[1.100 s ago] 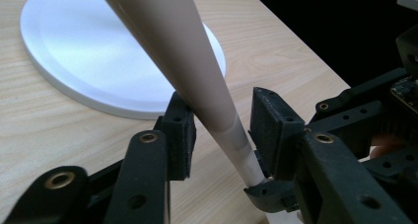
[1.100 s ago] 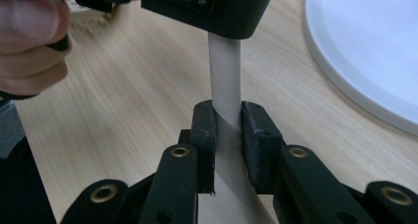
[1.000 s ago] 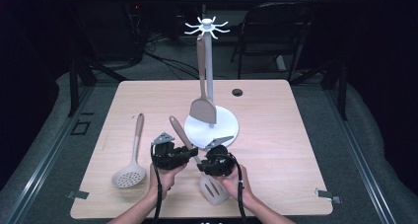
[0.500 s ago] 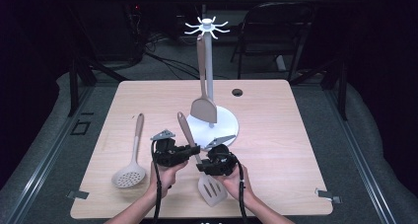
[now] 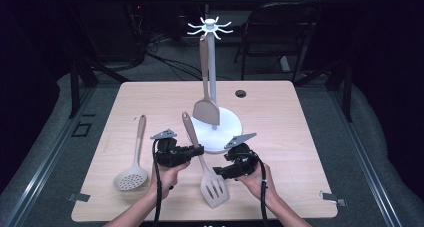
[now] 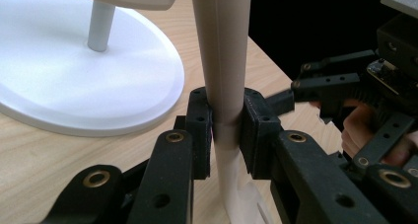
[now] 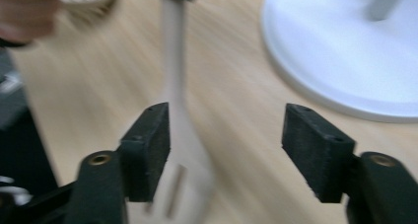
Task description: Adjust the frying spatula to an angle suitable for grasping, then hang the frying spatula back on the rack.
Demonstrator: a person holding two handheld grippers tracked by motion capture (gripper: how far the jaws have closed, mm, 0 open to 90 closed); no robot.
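Moved since earlier: right gripper (image 5: pixel 224 171) has just been opening its jaws and is pulling back from the beige slotted silicone spatula (image 5: pixel 206 162), whose head it was covering a second ago; nothing is between its pads now.
Left gripper (image 5: pixel 200 149): clamped on the spatula's handle, pads pressing on both sides in the left gripper view (image 6: pixel 226 130).
Right gripper state: jaws standing apart in the right gripper view (image 7: pixel 226 150), with the spatula head lying blurred below them, untouched.
Spatula place: just in front of the white round-based utensil stand (image 5: pixel 220 129), handle rising toward the stand's base, slotted head pointing toward the person.
Other things: a solid beige turner (image 5: pixel 206 104) is hanging on the stand; a beige perforated skimmer spoon (image 5: pixel 132 169) is lying well left of the stand on the wooden table (image 5: pixel 300 152).
Step in hand: handover looks finished; the left gripper alone is carrying the spatula.
Next move: probably lifting it so the handle end reaches a free hook at the stand's top (image 5: pixel 210 26), keeping clear of the hanging turner.
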